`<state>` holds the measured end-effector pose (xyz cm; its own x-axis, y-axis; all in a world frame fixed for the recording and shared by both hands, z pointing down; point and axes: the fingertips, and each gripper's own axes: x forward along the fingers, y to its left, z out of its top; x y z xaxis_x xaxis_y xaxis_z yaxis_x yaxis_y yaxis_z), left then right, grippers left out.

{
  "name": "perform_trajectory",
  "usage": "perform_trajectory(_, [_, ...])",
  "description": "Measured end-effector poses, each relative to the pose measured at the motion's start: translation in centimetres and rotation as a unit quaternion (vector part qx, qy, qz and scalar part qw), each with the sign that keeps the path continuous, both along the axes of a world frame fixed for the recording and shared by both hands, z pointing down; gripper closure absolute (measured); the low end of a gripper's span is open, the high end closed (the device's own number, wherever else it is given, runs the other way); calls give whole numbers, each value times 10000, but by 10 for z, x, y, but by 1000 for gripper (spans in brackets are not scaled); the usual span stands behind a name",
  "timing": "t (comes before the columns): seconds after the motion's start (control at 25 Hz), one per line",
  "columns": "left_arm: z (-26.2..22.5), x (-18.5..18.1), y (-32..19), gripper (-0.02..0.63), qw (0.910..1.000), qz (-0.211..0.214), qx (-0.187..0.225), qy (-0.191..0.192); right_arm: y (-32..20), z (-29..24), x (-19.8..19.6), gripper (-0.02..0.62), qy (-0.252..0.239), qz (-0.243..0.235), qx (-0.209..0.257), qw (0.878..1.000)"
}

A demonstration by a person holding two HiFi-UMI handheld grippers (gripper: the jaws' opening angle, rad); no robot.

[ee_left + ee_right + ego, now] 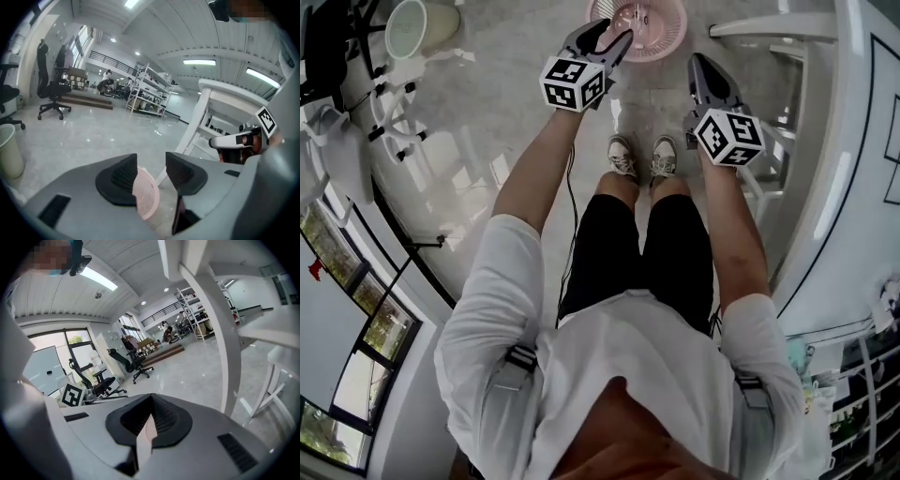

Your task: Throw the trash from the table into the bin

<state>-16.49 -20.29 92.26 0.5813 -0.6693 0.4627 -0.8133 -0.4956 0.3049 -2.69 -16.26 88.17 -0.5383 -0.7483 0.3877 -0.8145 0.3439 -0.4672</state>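
Head view: the pink bin (pixel 673 37) sits on the floor at twelve o'clock, just beyond the spread, empty fingers of the nearer left gripper (pixel 612 36), while the right gripper (pixel 699 64) has its fingers pressed together, perhaps on a pale sliver (pixel 144 439).

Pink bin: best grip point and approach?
Likely the rim of the pink bin, from above: it stands upright with its mouth up, so one jaw goes inside the thin mesh wall, one outside. The round body looks too wide to span.
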Motion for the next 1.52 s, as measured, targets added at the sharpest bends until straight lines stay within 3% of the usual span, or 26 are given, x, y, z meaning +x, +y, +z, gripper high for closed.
perform_trajectory(0.32, [-174,-9,20,574,9976,-285,622,121,12,-137,-3,600,48,-263,363,9990])
perform_trajectory(0.56, [-316,-24,54,595,9947,-303,961,191,34,-269,-14,598,57,-444,717,9964])
perform_trajectory(0.8, [-424,-45,81,597,9900,-388,1328,272,56,-373,-16,600,42,-408,1105,9930])
perform_trajectory(1.08, [-485,-53,106,597,9837,-421,1702,395,82,-437,-12,598,66,-407,1559,9869])
perform_trajectory(1.52, [-507,-34,116,597,9806,-63,1839,677,98,-470,19,600,197,63,1865,9822])
